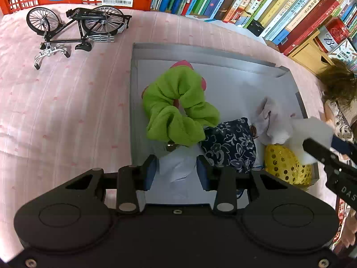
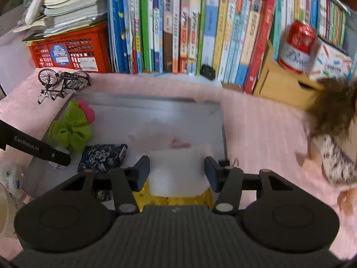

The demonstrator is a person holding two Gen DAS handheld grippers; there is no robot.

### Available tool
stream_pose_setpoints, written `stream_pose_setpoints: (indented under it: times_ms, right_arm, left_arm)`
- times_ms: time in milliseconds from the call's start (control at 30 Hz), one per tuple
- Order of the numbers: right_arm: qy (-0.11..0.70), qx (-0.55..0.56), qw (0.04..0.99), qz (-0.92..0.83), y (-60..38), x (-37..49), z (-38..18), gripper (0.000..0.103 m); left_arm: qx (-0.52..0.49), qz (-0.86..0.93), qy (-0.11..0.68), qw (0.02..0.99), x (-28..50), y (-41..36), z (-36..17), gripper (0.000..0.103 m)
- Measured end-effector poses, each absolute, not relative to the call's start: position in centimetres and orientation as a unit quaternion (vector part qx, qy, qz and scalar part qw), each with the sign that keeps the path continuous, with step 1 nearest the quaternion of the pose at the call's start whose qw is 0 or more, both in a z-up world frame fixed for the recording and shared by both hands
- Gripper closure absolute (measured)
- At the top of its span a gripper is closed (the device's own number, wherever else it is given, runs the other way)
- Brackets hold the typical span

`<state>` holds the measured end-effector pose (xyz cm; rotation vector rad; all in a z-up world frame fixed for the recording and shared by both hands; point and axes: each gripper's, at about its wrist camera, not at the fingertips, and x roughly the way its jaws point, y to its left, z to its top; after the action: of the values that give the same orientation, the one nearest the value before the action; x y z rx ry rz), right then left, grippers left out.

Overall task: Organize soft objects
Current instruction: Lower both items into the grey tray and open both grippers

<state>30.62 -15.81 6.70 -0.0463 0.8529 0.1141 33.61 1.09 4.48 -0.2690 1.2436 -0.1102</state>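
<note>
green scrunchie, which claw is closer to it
Left. The left claw sits just below the green scrunchie in the gray tray; the right claw is over the tray's far side, by the yellow bag.

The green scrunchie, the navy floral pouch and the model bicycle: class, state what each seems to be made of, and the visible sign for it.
Green scrunchie: soft, matte fabric, probably plush or fleece; it bunches in thick gathered folds.
Navy floral pouch: looks like woven printed cloth, matte; white flowers on it, soft rumpled shape.
Model bicycle: seemingly metal, perhaps part plastic; black frame, thin spokes, shiny silver handlebars.
</note>
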Motion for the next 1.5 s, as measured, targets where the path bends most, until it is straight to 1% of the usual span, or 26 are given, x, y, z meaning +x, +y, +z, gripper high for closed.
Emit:
stream_pose_setpoints:
  times_ms: [200, 267, 433, 533, 633, 700, 733, 767, 800, 867, 933, 1000, 1067, 1267, 1500]
  right_arm:
    - [0.459, 0.064, 0.882, 0.082, -16.6, 30.3, 7.1, 0.046]
    - [0.463, 0.064, 0.880, 0.088, -16.4, 30.1, 7.0, 0.046]
    - [0.467, 0.067, 0.876, 0.094, -16.3, 30.1, 6.8, 0.046]
    - [0.450, 0.072, 0.886, 0.092, -16.5, 30.3, 7.1, 0.045]
    - [0.426, 0.056, 0.899, 0.085, -16.0, 30.4, 7.3, 0.044]
    - [0.408, 0.035, 0.909, 0.080, -15.5, 30.3, 7.1, 0.042]
    - [0.405, 0.030, 0.910, 0.079, -15.3, 30.3, 7.0, 0.041]
    - [0.405, 0.029, 0.911, 0.078, -15.2, 30.3, 6.9, 0.038]
    - [0.405, 0.029, 0.911, 0.077, -15.1, 30.2, 6.8, 0.031]
    - [0.404, 0.029, 0.911, 0.076, -15.1, 30.0, 6.8, 0.029]
    - [0.400, 0.034, 0.913, 0.076, -15.2, 29.7, 6.9, 0.025]
    - [0.394, 0.037, 0.915, 0.079, -15.4, 29.2, 7.3, 0.018]
    - [0.386, 0.038, 0.918, 0.083, -15.4, 28.7, 7.7, 0.015]
    - [0.360, 0.045, 0.927, 0.090, -15.4, 26.7, 9.2, 0.012]
    - [0.311, 0.048, 0.945, 0.092, -16.0, 22.6, 10.8, 0.008]
  left_arm:
    - [-0.118, -0.046, 0.579, 0.805, 33.9, 1.3, 4.4, 0.066]
    - [-0.117, -0.043, 0.581, 0.805, 34.0, 1.5, 4.3, 0.067]
    - [-0.121, -0.046, 0.581, 0.804, 34.1, 2.1, 4.2, 0.067]
    - [-0.123, -0.050, 0.583, 0.802, 34.1, 1.9, 4.4, 0.062]
    - [-0.124, -0.055, 0.577, 0.806, 34.0, 1.7, 4.9, 0.055]
    - [-0.124, -0.060, 0.572, 0.809, 33.8, 1.5, 5.4, 0.049]
    - [-0.125, -0.063, 0.569, 0.810, 33.7, 1.5, 5.6, 0.047]
    - [-0.126, -0.067, 0.566, 0.812, 33.6, 1.5, 5.9, 0.045]
    - [-0.126, -0.070, 0.563, 0.814, 33.3, 1.5, 6.2, 0.043]
    - [-0.123, -0.073, 0.557, 0.818, 32.9, 1.5, 6.8, 0.039]
    - [-0.119, -0.073, 0.550, 0.823, 32.4, 1.5, 7.5, 0.038]
    - [-0.117, -0.076, 0.543, 0.828, 31.8, 1.5, 8.1, 0.035]
    - [-0.114, -0.080, 0.533, 0.835, 31.1, 1.5, 8.8, 0.032]
    - [-0.104, -0.087, 0.496, 0.858, 28.5, 1.4, 11.2, 0.026]
    - [-0.098, -0.099, 0.447, 0.884, 24.5, 1.8, 13.5, 0.023]
